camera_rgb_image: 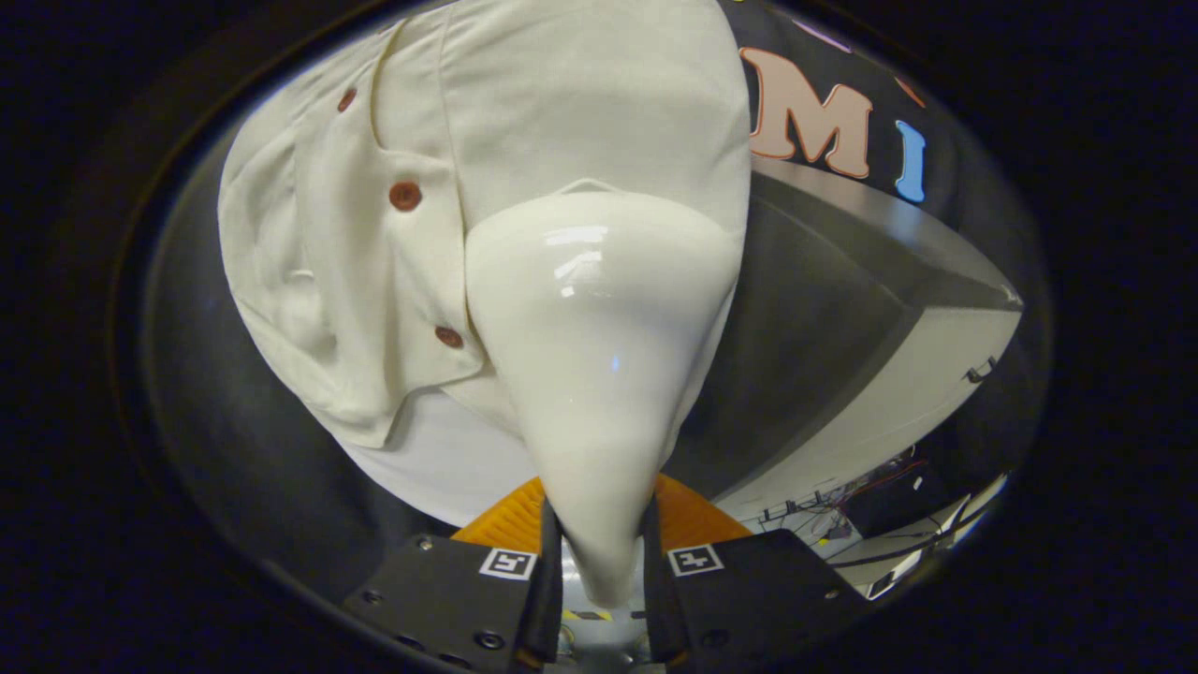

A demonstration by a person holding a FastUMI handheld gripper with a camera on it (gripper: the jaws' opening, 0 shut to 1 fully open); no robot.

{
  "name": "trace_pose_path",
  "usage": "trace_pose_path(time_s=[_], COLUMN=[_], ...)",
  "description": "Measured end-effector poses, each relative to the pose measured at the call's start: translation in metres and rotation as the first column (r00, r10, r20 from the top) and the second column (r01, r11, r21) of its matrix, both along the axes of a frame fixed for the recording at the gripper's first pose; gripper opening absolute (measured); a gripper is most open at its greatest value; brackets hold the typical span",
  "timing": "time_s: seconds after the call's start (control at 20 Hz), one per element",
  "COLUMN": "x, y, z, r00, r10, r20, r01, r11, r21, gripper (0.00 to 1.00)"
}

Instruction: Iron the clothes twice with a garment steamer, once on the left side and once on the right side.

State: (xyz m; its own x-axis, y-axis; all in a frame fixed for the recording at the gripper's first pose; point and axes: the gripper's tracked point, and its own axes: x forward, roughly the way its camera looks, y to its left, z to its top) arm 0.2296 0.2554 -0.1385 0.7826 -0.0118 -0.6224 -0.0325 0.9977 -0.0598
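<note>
Gripper [599, 552] fingers pinching the narrow handle of the glossy white cone-shaped garment steamer [599, 337], its wide head against the cream button-front shirt [524, 103].

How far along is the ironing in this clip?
Done: the steamer is picked up, the gripper shut on its narrow handle. In hand: its wide head is at the shirt, on the panel beside the buttons. Left: one frame cannot show how many passes are finished, so at least part of the two-side job remains.
</note>
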Motion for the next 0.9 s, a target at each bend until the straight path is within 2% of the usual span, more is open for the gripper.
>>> trace_pose_path(time_s=[0.2, 0.4, 0.8, 0.9], x=[-0.007, -0.019, -0.07, -0.081], y=[-0.008, -0.012, -0.027, -0.034], z=[-0.01, -0.003, 0.042, 0.059], r00=[1.0, 1.0, 0.994, 0.987], r10=[0.004, 0.027, 0.041, 0.021], r20=[-0.02, 0.011, 0.101, 0.157], r01=[-0.004, -0.027, -0.048, -0.031], r11=[1.0, 0.999, 0.996, 0.997], r21=[0.007, 0.027, 0.072, 0.063], gripper=[0.37, 0.37, 0.37, 0.37])
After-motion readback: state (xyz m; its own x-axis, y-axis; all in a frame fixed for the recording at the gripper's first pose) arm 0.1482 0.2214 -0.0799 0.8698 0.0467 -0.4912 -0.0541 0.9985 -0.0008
